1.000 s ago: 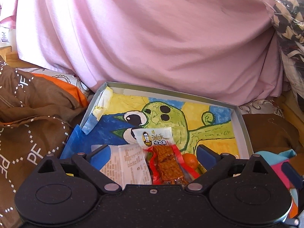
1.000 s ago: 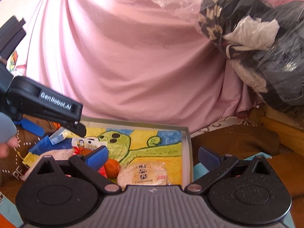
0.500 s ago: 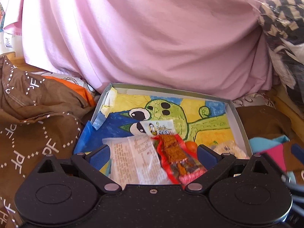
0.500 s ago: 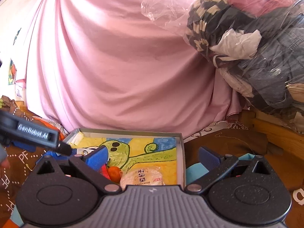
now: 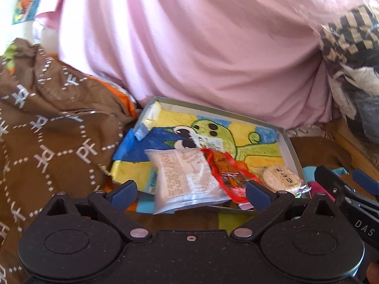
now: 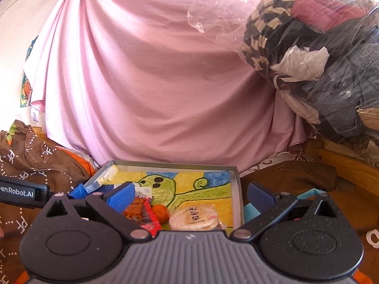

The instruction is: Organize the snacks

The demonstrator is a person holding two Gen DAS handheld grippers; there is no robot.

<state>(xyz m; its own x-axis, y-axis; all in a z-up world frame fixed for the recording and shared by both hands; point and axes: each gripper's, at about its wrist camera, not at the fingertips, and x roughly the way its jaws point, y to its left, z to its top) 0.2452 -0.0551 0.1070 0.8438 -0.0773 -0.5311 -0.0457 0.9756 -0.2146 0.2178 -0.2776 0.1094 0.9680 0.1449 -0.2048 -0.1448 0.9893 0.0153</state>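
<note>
Pink sheet [image 6: 151, 75] hanging as backdrop, brown patterned blanket [image 5: 47, 127] left of it, clear bag of clothes [image 6: 317, 54] to its right

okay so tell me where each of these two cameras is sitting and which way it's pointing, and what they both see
Left wrist: sits on the left gripper, faces forward and down at the tray from its near-left side; its own open blue fingers show, plus the right gripper at right.
Right wrist: sits on the right gripper, faces forward over the tray's near-right end toward the pink sheet; its own open fingers show, plus part of the left gripper.
Shared: the tray, the round cracker pack, the red snack pack.
</note>
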